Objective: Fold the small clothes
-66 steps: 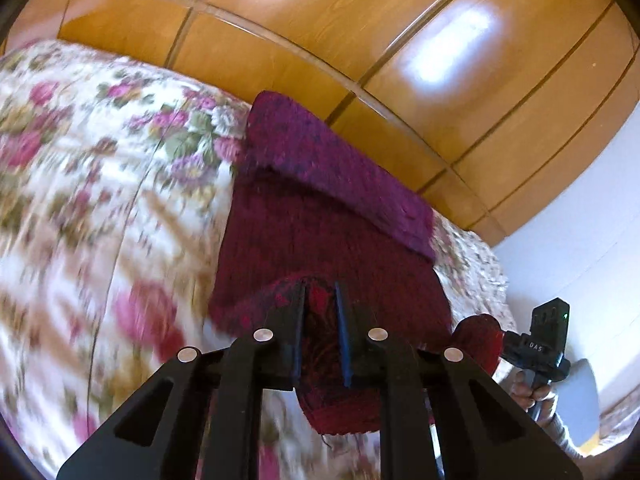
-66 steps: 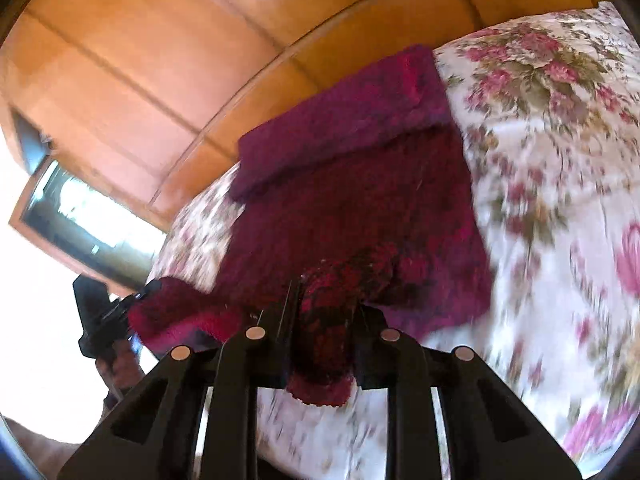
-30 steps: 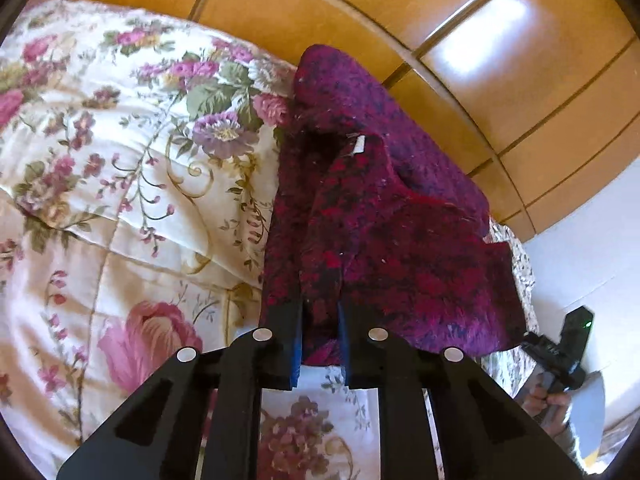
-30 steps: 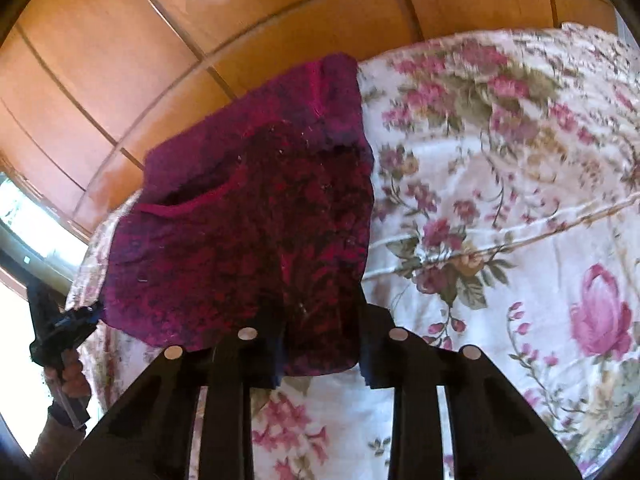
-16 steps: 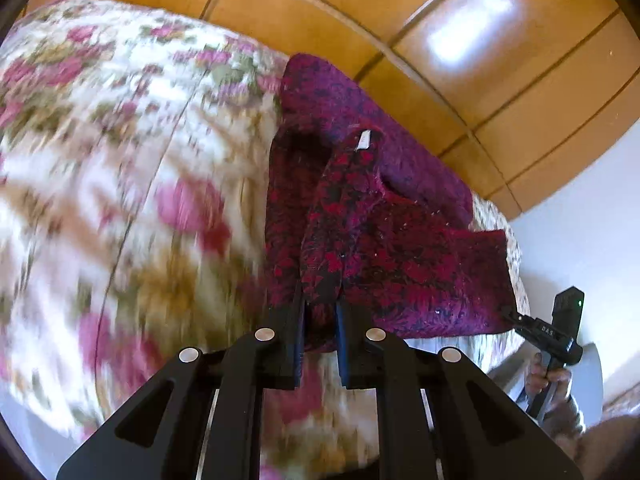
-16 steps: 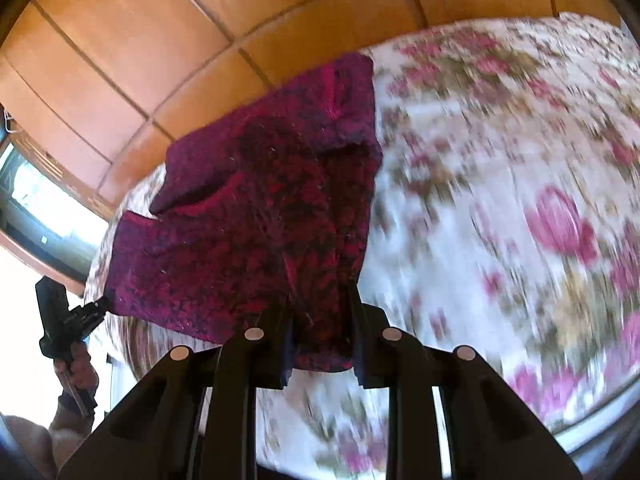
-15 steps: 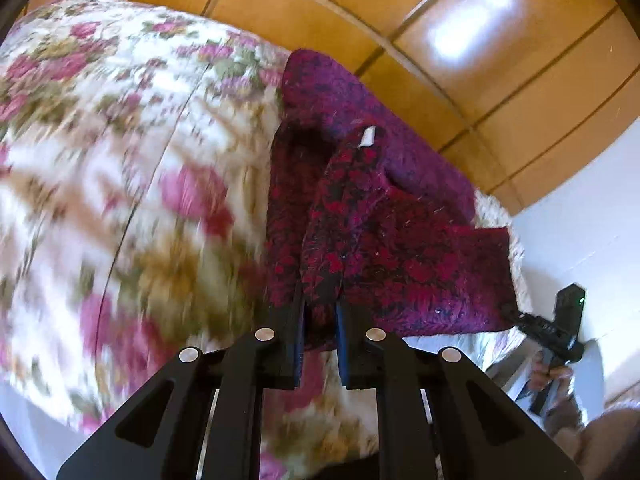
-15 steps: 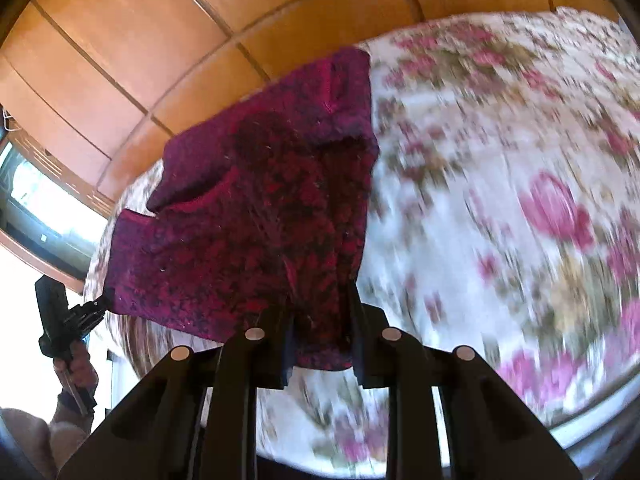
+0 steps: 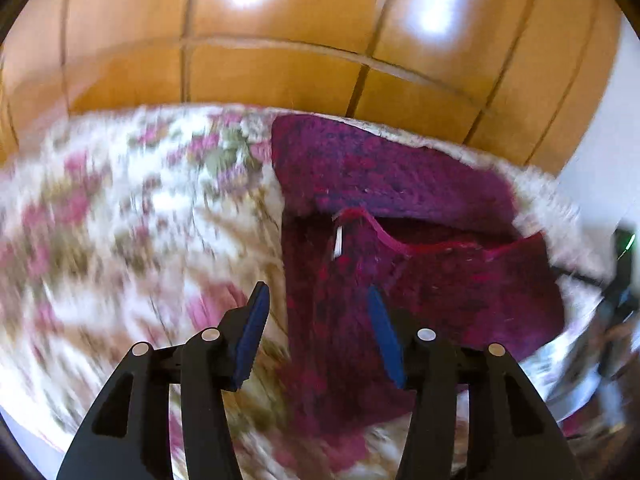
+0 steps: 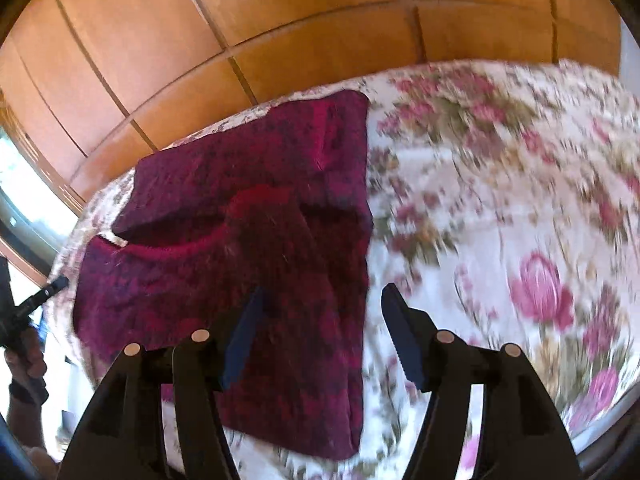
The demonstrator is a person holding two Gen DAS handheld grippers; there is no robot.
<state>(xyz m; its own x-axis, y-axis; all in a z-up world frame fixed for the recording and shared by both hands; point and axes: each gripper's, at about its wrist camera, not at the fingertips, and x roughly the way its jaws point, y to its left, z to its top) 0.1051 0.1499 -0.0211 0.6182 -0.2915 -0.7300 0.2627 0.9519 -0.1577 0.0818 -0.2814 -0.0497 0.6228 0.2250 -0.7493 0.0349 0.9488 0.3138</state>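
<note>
Maroon knit garment [image 9: 420, 280], centre frame, folded on floral bedspread [image 9: 120, 220]; left gripper [image 9: 318, 300] and right gripper [image 10: 320, 300] wide, empty; next: regrasp an edge.

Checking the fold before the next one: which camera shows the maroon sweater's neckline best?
The right wrist view: the neckline curves across the sweater, less blurred. The left wrist view shows the neckline too, plus a white tag, with more motion blur.

Sweater [image 9: 420, 280]: 1, dark red knit
Bedspread [image 10: 500, 200]: 1, floral
Grippers: 2, left [image 9: 318, 300], right [image 10: 320, 304]
</note>
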